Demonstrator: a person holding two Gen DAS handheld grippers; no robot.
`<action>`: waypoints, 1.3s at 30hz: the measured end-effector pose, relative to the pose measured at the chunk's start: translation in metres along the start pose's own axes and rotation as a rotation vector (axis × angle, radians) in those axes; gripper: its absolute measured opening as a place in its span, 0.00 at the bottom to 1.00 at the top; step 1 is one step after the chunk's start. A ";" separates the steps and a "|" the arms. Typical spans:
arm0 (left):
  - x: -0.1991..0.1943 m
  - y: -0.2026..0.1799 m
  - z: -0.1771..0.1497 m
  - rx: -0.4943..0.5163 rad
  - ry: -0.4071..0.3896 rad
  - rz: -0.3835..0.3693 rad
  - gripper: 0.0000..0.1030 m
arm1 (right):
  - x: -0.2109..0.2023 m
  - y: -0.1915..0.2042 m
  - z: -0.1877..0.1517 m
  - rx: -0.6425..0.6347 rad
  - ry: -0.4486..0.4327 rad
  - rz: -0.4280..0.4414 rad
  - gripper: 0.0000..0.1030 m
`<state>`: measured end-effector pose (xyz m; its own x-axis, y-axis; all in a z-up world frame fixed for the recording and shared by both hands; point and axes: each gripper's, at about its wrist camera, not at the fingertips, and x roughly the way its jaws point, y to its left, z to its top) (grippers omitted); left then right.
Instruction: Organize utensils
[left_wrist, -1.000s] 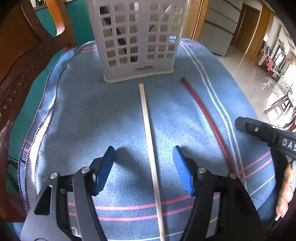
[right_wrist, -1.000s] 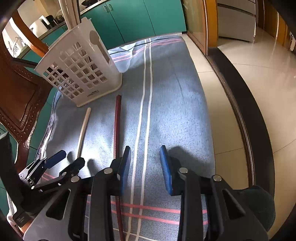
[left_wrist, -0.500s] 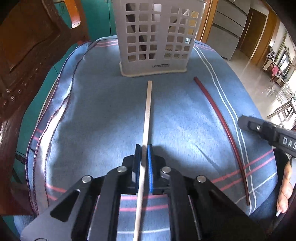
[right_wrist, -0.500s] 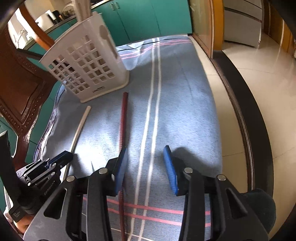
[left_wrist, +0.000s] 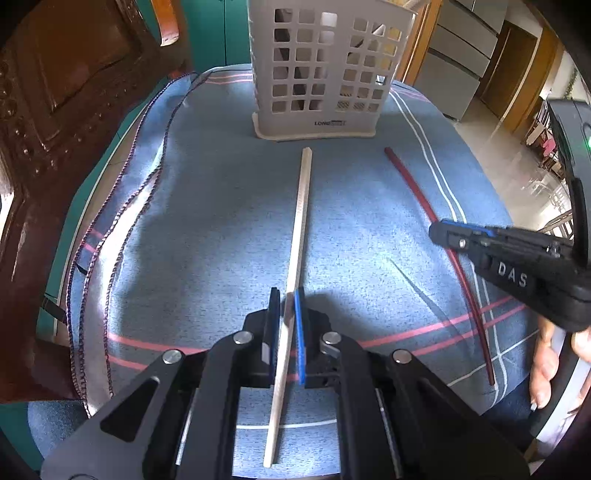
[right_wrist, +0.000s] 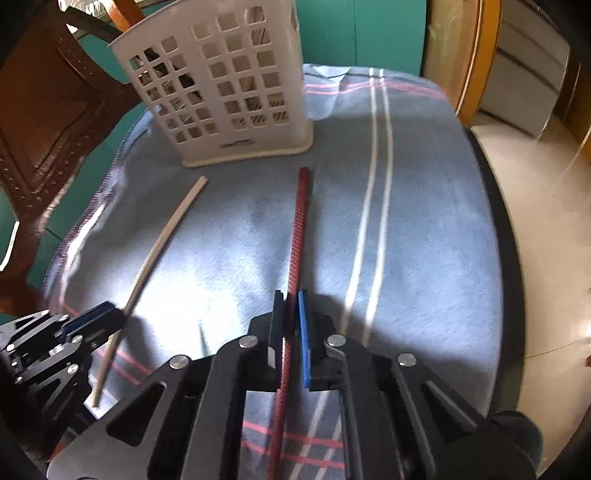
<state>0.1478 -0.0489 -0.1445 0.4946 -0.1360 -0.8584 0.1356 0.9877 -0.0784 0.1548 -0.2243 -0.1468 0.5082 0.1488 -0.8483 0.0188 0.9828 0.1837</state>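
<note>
- Here, the left gripper (left_wrist: 286, 295) is closed on the pale stick (left_wrist: 301, 218), with the blue pads pressed on both sides of it.
- The pale stick is gripped near its close end, and the rest of it is pointed toward the white basket (left_wrist: 325, 70).
- A short bit of the pale stick is seen sticking out behind the pads, toward the camera.
- The right gripper (right_wrist: 290, 295) is closed on the red stick (right_wrist: 297, 229), which is pinched between its blue pads.
- The jaws of the right gripper have just been closing, and the red stick is now caught between them.
- The red stick is also gripped toward its close end, and its far tip is seen just in front of the white basket.
- The two sticks are laid side by side but apart on the blue cloth (left_wrist: 207, 221), the pale one to the left and the red one to the right.
- The white basket is stood upright at the far side of the blue cloth, and it is full of square holes.
- Pink and white stripes are seen on the blue cloth.
- A brown wooden chair (left_wrist: 55, 110) is seen at the left, beside the cloth.
- Part of a hand (left_wrist: 546, 354) is seen at the right edge of the left view, behind the right gripper.
</note>
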 end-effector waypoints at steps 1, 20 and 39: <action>-0.001 0.001 0.002 -0.003 -0.004 -0.002 0.10 | -0.001 -0.001 -0.001 0.004 0.001 0.012 0.07; 0.040 -0.002 0.058 -0.028 -0.016 -0.002 0.07 | -0.011 -0.017 0.000 0.056 -0.036 0.033 0.23; 0.056 0.009 0.079 -0.024 -0.011 0.022 0.15 | 0.032 0.018 0.049 -0.106 -0.042 -0.133 0.27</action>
<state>0.2449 -0.0540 -0.1535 0.5063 -0.1150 -0.8547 0.1043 0.9920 -0.0717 0.2137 -0.2073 -0.1457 0.5429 0.0143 -0.8397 -0.0014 0.9999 0.0162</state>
